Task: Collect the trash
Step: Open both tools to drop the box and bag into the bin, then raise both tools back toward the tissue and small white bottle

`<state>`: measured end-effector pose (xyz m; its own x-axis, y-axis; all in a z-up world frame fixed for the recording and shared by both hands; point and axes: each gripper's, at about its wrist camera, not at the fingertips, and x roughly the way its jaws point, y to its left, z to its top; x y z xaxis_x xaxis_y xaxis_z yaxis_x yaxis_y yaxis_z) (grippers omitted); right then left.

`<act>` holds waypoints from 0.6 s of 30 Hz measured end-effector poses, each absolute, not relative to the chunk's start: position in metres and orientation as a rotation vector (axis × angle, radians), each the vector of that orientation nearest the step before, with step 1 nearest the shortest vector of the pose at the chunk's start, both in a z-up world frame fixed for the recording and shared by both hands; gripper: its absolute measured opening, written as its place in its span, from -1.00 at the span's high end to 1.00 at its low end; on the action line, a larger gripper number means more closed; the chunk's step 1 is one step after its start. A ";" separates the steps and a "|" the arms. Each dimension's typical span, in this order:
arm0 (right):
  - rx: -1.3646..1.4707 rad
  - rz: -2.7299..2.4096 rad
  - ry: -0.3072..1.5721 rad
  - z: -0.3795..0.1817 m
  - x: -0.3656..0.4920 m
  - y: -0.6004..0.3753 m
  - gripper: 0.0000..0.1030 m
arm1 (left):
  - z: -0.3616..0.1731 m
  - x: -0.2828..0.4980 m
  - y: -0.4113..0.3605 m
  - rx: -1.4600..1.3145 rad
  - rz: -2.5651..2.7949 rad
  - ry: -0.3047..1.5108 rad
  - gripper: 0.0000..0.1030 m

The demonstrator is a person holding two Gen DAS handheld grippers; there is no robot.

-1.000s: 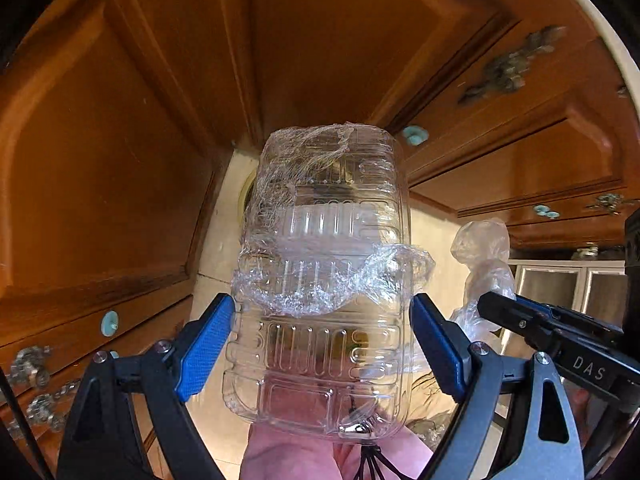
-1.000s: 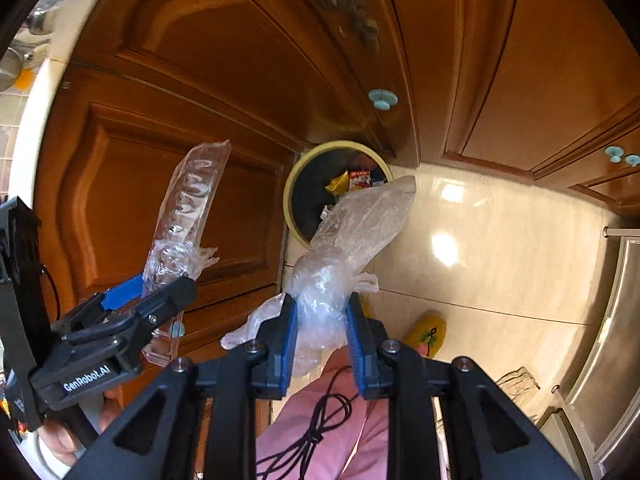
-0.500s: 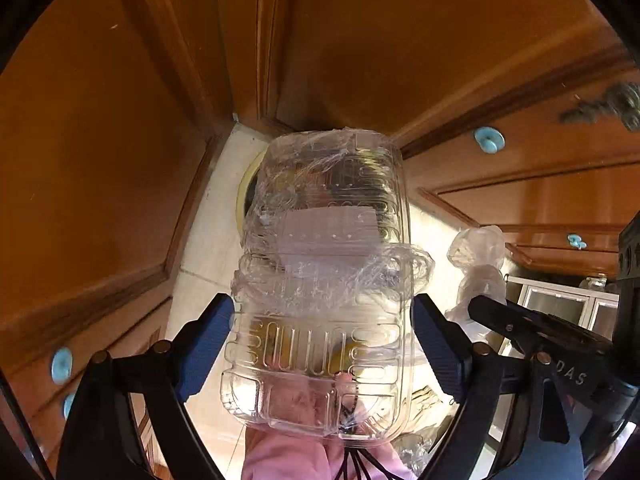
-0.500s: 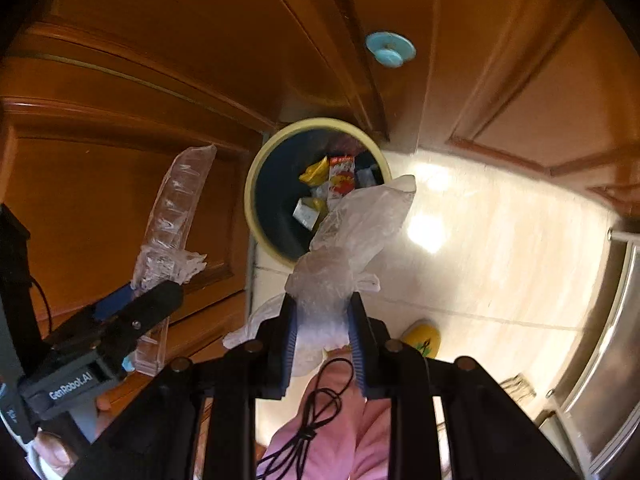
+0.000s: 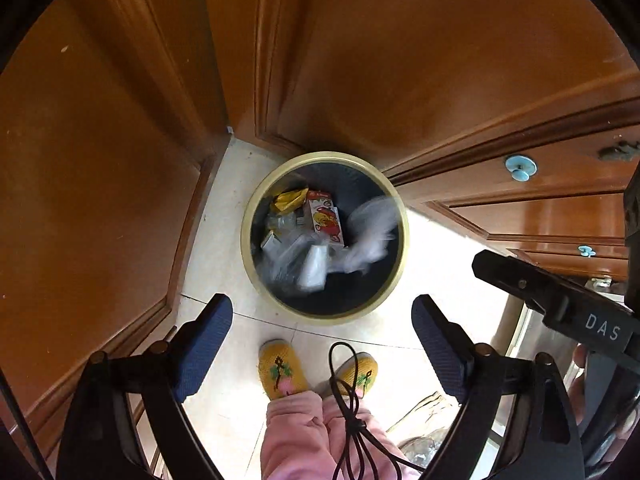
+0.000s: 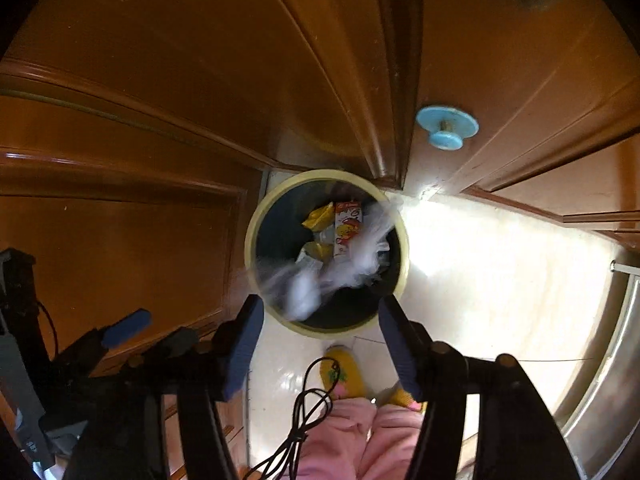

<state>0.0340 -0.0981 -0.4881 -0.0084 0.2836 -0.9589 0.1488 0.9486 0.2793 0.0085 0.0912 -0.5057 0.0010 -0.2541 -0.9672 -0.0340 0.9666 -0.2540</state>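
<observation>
clear plastic (image 5: 370,236) in the bin (image 5: 402,248): smearing into motion blur, shape unreadable | wrappers under it: lying partly hidden | pink-trousered legs (image 6: 360,440): running off the bottom edge

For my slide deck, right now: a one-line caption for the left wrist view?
Open left gripper above a yellow-rimmed trash bin as blurred clear plastic drops in.

Both wrist cameras look steeply down along their claws at the floor (image 5: 224,264) in a corner of wooden cabinets (image 6: 120,240) — neither is close to it. They share the round bin (image 5: 403,236) near each view's middle, the cabinet fronts and the yellow slippers (image 6: 343,370) — the left view from slightly further left.
</observation>
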 end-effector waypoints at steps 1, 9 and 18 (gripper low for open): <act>0.340 0.111 1.590 -0.488 0.032 -0.098 -0.17 | -0.505 0.009 0.092 -0.227 -0.170 1.564 -0.74; 0.293 0.165 1.585 -0.465 0.011 -0.089 -0.17 | -0.479 0.006 0.089 -0.192 -0.168 1.493 -0.74; 0.340 0.207 1.530 -0.389 -0.029 -0.097 -0.17 | -0.383 -0.021 0.078 -0.149 -0.156 1.392 -0.74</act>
<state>-0.0292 -0.0974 -0.3890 0.0361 0.3412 -0.9393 0.0790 0.9360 0.3430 -0.0205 0.0777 -0.3827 0.1709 -0.1974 -0.9653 0.0215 0.9802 -0.1966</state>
